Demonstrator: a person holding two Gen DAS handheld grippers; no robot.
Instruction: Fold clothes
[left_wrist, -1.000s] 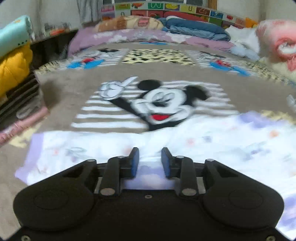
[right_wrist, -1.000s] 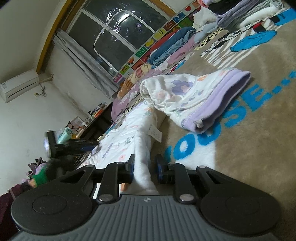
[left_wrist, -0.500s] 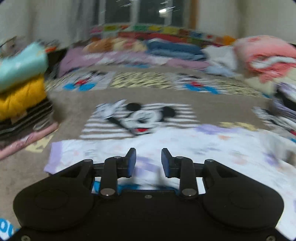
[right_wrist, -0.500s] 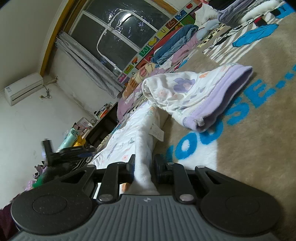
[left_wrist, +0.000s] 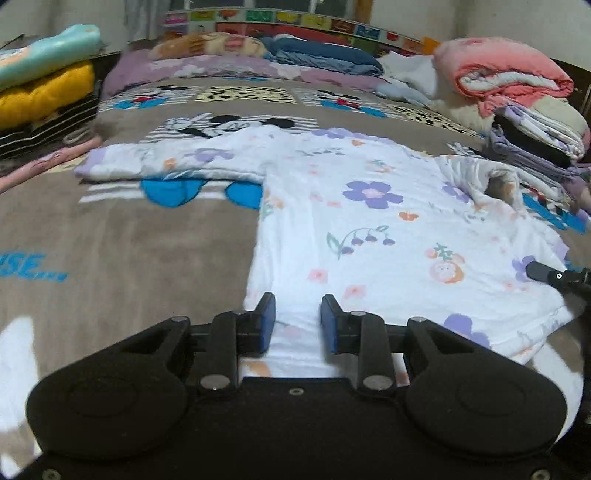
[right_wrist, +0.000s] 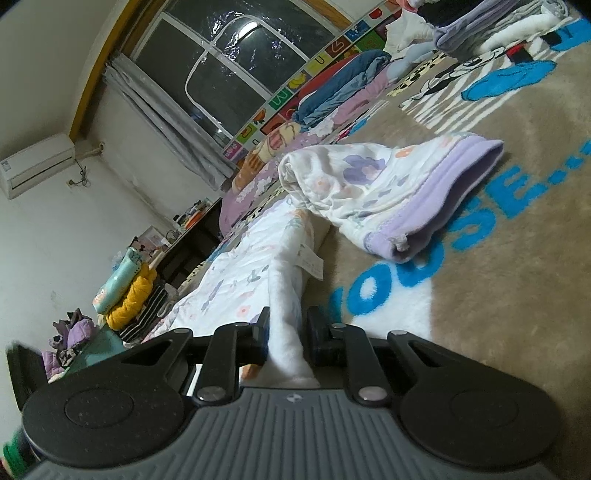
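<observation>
A white long-sleeved top (left_wrist: 369, 221) with purple flowers lies flat on the Mickey Mouse blanket (left_wrist: 129, 229), one sleeve (left_wrist: 159, 162) stretched out to the left. My left gripper (left_wrist: 297, 322) is open, its blue pads either side of the hem near the lower left corner. My right gripper (right_wrist: 286, 334) is shut on the top's lower right hem (right_wrist: 286, 314), with the other sleeve (right_wrist: 399, 188) folded and lying beyond it. The right gripper's tip also shows in the left wrist view (left_wrist: 554, 277).
Folded clothes are stacked at the left (left_wrist: 40, 88) and at the right (left_wrist: 517, 96). Pillows and bedding (left_wrist: 258, 55) line the far edge under a window (right_wrist: 229, 70). An air conditioner (right_wrist: 33, 162) hangs on the wall.
My left gripper has pulled back and swung left from the middle of the top to its lower hem, staying open. My right gripper has held its grip on the hem and barely moved.
</observation>
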